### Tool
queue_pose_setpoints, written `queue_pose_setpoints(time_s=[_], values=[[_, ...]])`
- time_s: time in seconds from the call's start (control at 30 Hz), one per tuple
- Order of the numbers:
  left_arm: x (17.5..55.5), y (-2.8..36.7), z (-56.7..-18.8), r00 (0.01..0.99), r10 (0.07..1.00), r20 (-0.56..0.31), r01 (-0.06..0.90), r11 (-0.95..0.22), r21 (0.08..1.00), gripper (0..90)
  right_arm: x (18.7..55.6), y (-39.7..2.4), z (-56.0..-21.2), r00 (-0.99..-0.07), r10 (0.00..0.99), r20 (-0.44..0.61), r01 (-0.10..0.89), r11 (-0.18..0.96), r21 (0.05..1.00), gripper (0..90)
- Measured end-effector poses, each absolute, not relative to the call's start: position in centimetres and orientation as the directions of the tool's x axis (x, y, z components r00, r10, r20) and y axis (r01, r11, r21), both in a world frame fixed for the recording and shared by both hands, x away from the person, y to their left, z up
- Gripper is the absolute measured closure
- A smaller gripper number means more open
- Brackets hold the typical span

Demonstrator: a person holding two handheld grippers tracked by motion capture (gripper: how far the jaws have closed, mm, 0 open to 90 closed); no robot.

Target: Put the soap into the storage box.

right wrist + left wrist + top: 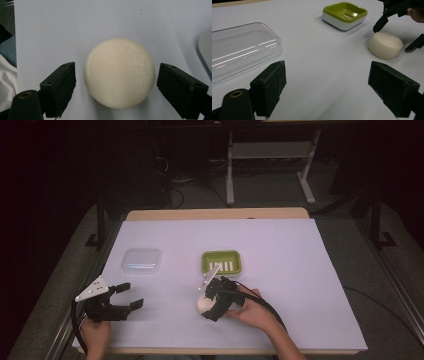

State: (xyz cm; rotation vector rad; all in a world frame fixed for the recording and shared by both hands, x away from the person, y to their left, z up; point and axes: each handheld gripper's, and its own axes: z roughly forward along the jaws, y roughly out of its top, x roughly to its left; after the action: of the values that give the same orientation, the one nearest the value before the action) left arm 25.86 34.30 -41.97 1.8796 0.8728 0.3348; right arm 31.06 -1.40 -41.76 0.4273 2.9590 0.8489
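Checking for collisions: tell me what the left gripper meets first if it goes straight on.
Probably bare table: the left gripper points between the clear lid and the soap bar.

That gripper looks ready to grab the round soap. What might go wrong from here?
1. The soap is round and smooth, and the right gripper stands open with a jaw on each side, not touching; an off-centre squeeze could squirt it out.
2. The dish lies close behind; a slipping soap could knock it.
3. Squeezing too hard might dent the soap.
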Motion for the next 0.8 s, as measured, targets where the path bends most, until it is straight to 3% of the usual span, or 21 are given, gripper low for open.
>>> queue_pose_setpoints(time_s=[0.8], values=[[25.9, 34.3, -42.0, 0.703, 0.696, -0.145, 0.424, -0.246, 0.872, 14.5, 31.2, -1.1, -43.1, -0.959, 0.282, 0.045, 0.264, 0.816, 0.514, 14.9]])
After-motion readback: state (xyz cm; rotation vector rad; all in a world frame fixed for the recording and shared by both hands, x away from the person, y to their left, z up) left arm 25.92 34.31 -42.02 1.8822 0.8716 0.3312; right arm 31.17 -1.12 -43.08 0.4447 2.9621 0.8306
